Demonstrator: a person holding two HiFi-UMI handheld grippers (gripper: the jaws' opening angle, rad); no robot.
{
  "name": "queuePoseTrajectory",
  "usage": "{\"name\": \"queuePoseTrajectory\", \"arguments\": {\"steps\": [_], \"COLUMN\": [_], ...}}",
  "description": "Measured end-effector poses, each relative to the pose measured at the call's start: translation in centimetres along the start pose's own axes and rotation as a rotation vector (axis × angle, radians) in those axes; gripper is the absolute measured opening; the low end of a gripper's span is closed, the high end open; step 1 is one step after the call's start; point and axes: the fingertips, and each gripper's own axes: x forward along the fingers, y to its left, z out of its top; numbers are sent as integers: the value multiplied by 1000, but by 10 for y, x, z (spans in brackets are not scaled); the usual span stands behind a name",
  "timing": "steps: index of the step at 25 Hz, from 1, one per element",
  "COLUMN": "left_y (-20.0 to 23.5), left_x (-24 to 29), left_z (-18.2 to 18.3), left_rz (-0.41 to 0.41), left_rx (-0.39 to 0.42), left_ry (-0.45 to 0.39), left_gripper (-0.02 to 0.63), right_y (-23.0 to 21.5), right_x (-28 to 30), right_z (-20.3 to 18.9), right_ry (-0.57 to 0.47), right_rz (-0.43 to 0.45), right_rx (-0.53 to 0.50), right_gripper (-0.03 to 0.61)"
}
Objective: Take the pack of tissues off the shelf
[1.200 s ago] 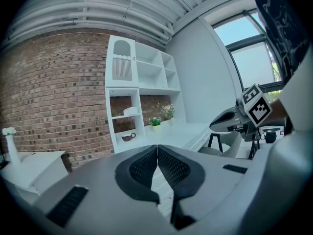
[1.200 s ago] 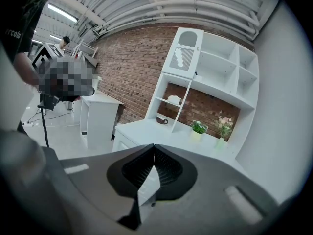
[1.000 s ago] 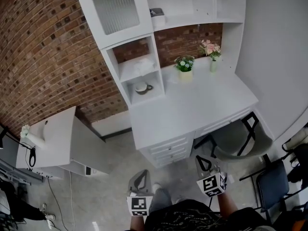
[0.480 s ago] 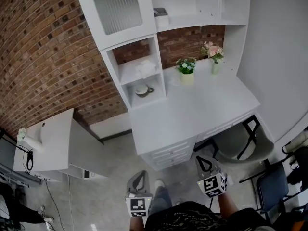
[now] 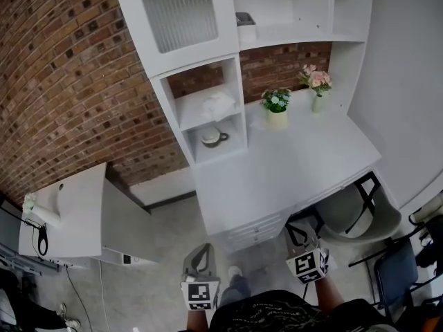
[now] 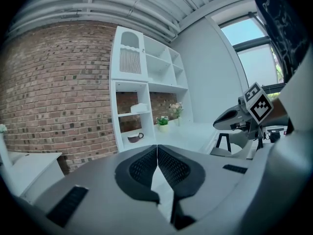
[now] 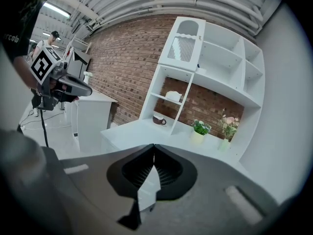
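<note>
Low at the head view's bottom edge, we hold the left gripper [image 5: 201, 253] and right gripper [image 5: 296, 231] clenched on nothing, short of the white surface [image 5: 297, 178]. Pack of tissues [image 5: 218, 104] lies on the upper open shelf [image 5: 181, 124], cup [image 5: 213, 138] beneath. Gripper views add ceiling pipes [image 7: 161, 4]. Bare floor [image 5: 166, 241] ahead-left.

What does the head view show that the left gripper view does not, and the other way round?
Only the head view: the floor and the marker cube on the left gripper. Only the left gripper view: the window, the ceiling pipes, and its own jaws, shut on nothing. Both: the pack of tissues on its shelf, the cup below it, the right gripper.
</note>
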Motion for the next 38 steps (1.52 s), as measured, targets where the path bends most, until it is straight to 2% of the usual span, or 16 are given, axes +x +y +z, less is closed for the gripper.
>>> {"name": "queuePoseTrajectory", "arguments": {"steps": [9,15,24,31,38], "left_y": [38,62,79,96,107], "left_x": [27,43,75,96,110], "left_z": [1,1,4,4,6], "left_rz": [-34,-49,-113,-142,-189], "left_rx": [17,1,15,29,31], "left_ry": [10,2,-19,-32,-32], "left_gripper": [9,9,9,9,9], "right_y": [7,10,-1,7,13], "right_x": [38,59,80,100,114], "right_z": [20,30,43,44,45], "right_ry": [23,31,27,61,73], "right_rz": [-12,-26,-88,-102,-120], "right_rx": [11,2,79,33,43], "right_gripper": [5,5,5,5,5]}}
